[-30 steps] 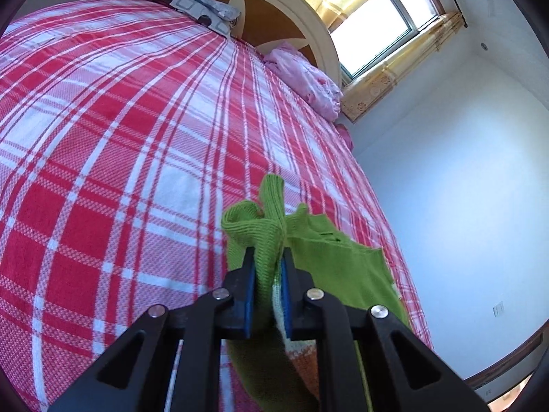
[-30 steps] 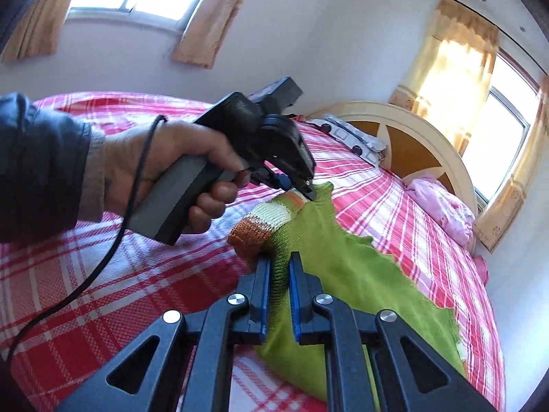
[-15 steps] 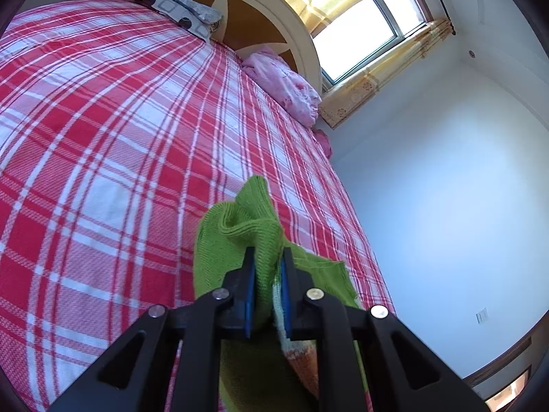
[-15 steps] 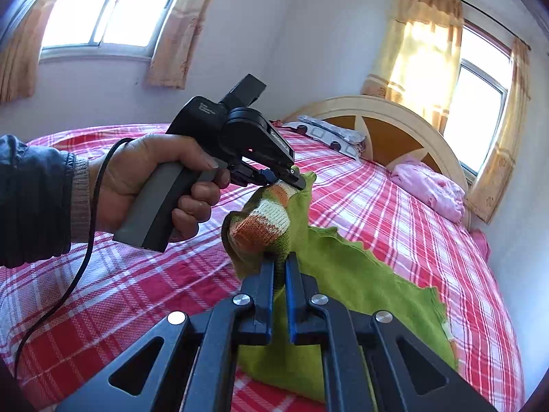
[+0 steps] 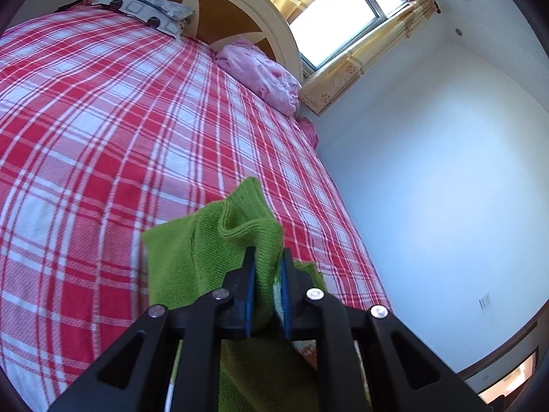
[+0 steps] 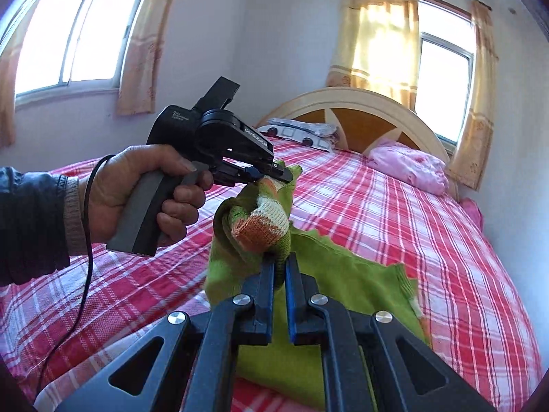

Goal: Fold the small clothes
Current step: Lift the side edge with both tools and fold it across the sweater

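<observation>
Sweater on bed, pillows behind.

Sunlit bedroom — plaid bed

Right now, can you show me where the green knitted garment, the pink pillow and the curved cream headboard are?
green knitted garment (image 6: pixel 346 285): right wrist view, flat part lying on the bed.
pink pillow (image 5: pixel 260 72): left wrist view, middle of its top.
curved cream headboard (image 6: pixel 363 98): right wrist view, top of the arch.
</observation>
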The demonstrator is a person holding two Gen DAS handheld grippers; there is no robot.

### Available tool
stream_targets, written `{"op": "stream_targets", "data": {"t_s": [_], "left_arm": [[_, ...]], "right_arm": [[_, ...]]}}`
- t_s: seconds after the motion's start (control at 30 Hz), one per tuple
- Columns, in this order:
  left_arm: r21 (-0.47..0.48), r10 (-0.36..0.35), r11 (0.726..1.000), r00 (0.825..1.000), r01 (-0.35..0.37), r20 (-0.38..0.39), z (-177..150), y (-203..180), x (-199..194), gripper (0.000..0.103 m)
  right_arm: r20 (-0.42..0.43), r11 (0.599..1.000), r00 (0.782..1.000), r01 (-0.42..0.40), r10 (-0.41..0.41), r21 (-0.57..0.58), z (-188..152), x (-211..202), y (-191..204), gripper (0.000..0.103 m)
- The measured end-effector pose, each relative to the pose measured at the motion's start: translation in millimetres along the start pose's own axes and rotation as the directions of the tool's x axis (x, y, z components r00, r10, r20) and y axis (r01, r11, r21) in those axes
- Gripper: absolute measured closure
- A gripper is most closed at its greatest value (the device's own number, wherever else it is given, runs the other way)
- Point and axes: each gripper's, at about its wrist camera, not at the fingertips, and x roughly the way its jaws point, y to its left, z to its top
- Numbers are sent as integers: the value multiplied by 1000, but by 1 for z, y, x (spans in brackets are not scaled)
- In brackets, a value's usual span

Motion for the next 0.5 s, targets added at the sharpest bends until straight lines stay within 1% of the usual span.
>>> {"op": "stream_targets", "data": {"t_s": [0.2, 0.33, 0.5], "left_arm": [[41, -7, 999, 999, 9, -39, -1, -31, 28, 90], [76, 25, 997, 998, -20, -63, -4, -51, 45, 90], [91, 32, 996, 994, -22, -108, -10, -66, 71, 90]], "right_arm": [[-5, 998, 1000, -3, 3, 69, -8, -9, -29, 98], [-16, 993, 1000, 7, -5, 118, -17, -13, -50, 98], [-37, 984, 999, 19, -13, 176, -29, -15, -75, 98]]}}
